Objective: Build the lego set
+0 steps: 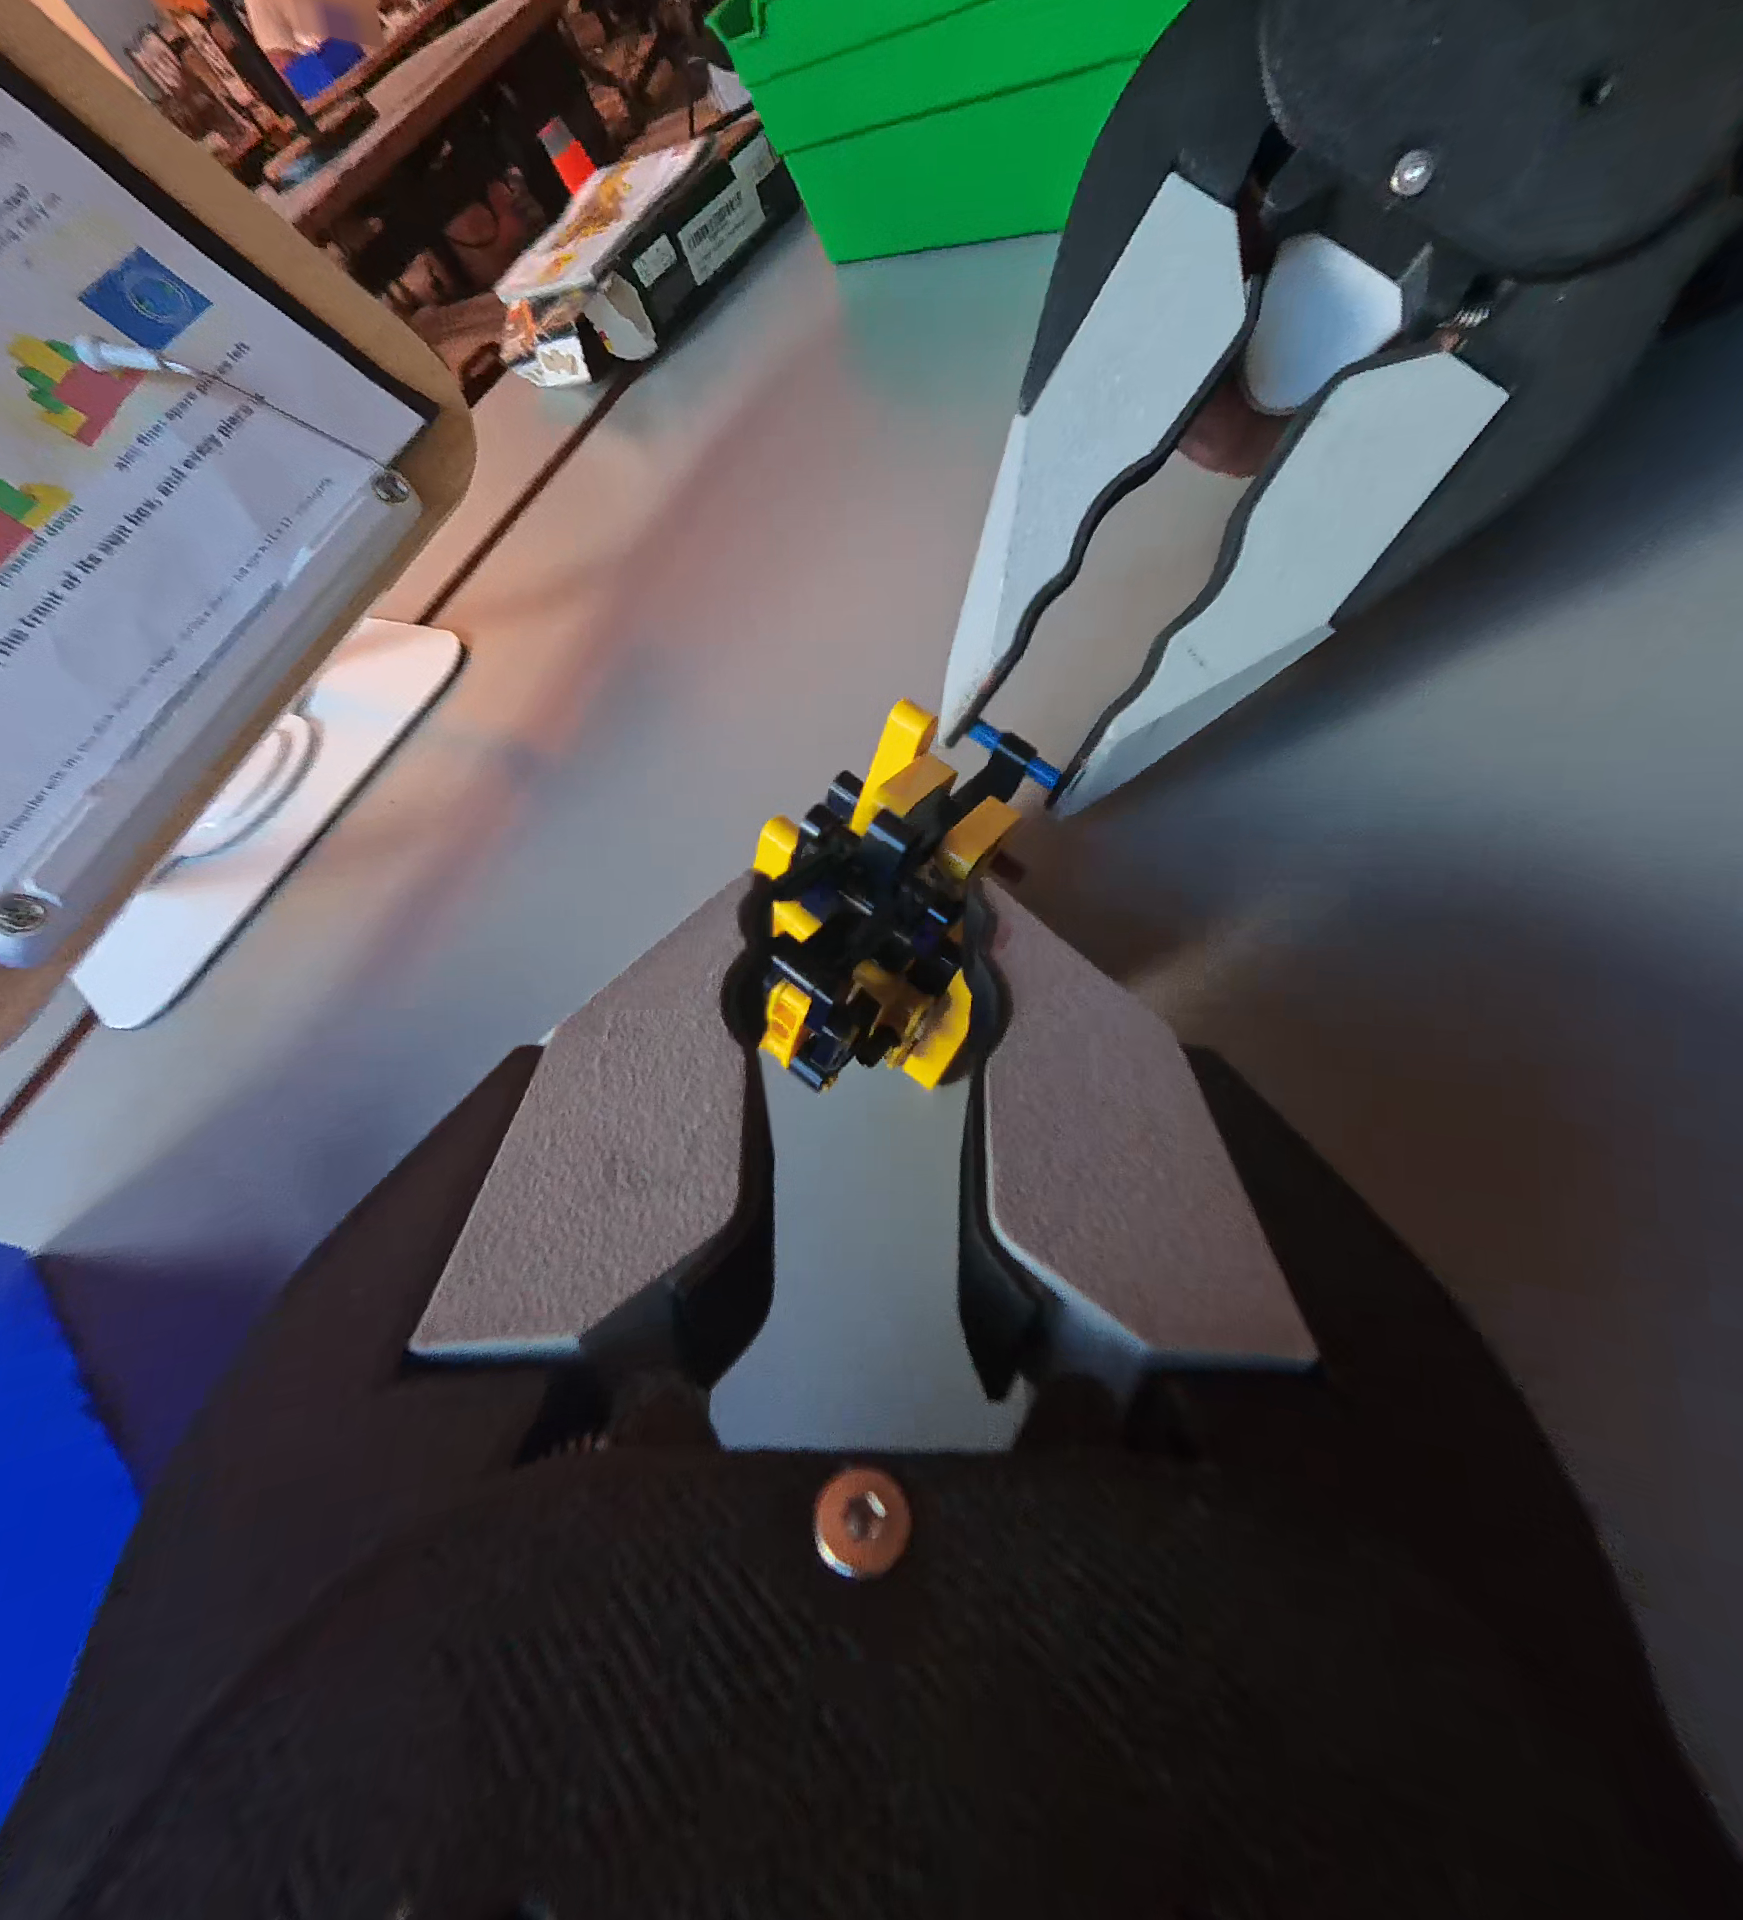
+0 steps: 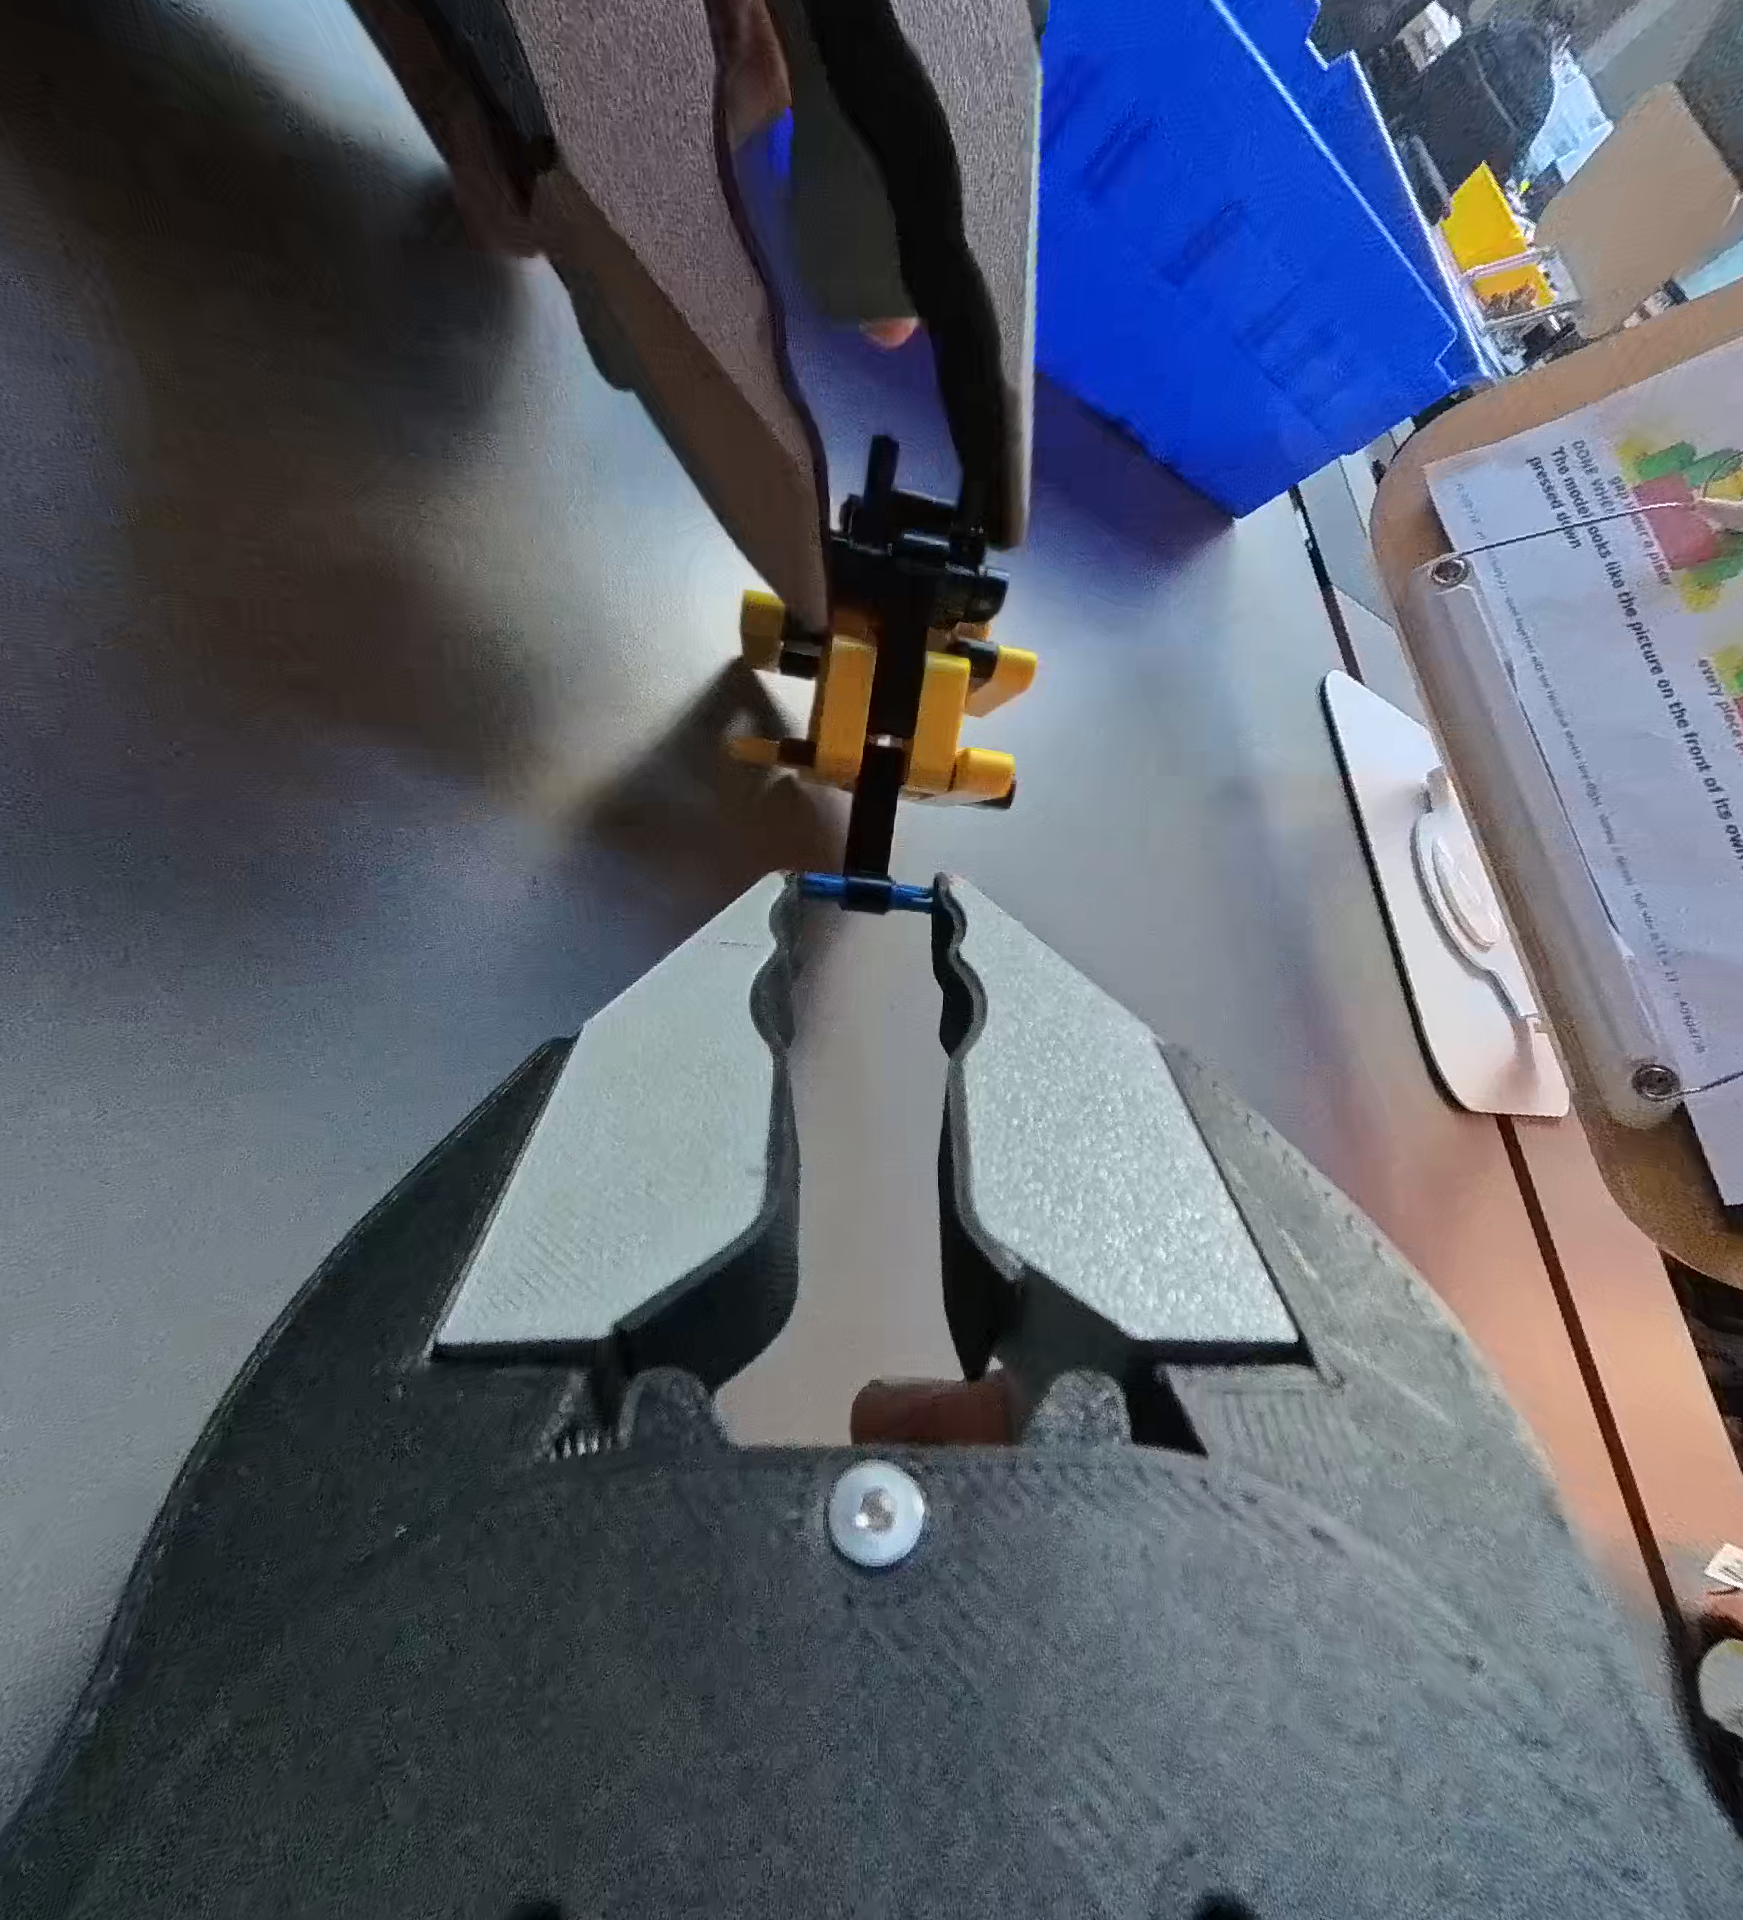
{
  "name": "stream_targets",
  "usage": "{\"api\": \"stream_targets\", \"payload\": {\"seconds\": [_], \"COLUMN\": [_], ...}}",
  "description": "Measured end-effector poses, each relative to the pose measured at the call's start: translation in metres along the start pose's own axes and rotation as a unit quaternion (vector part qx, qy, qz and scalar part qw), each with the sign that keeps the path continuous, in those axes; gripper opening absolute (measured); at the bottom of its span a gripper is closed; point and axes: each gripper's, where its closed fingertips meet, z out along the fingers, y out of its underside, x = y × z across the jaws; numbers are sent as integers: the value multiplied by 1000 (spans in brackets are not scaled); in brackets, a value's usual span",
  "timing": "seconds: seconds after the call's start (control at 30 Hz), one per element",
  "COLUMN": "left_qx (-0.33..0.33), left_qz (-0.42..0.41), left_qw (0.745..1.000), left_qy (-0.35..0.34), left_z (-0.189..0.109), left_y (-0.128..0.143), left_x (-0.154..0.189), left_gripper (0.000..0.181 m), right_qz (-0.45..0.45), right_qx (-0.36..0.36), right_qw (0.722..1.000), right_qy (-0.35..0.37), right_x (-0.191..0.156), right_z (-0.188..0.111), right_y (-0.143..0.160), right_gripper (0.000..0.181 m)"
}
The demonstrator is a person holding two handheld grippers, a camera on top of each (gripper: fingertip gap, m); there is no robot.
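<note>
Left gripper clamps the yellow-and-black lego model, while the right gripper, directly opposite, pinches a blue pin lying crosswise endwise between its tips

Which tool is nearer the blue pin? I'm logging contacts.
Right. The right tool has its tips at both ends of the blue pin; the left tool clamps the yellow-black model farther back.

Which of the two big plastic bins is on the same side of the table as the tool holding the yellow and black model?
The blue bin. It sits right behind the left tool gripping the model; the green bin stands behind the right tool.
</note>
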Motion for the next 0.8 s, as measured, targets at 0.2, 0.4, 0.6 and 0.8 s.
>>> {"api": "stream_targets", "payload": {"seconds": [0.2, 0.4, 0.6, 0.8], "left_qx": [83, 25, 11, 46], "left_qz": [-59, 30, 50, -5], "left_qw": [995, 999, 999, 999], "left_qy": [-13, 1, 5, 7], "left_z": [-28, -8, 1, 5], "left_y": [-33, -31, -26, -40], "left_x": [-10, 12, 20, 24], "left_gripper": [38, 29, 24, 24], "right_qz": [-7, -16, 44, 129], "right_qx": [35, 57, 113, 157], "right_qw": [999, 997, 991, 978], "right_qy": [23, 40, 49, 37], "right_x": [6, 9, 19, 28], "right_z": [-9, -18, -34, -39], "right_y": [-13, -24, -48, -58], "right_gripper": [21, 21, 21, 0]}}
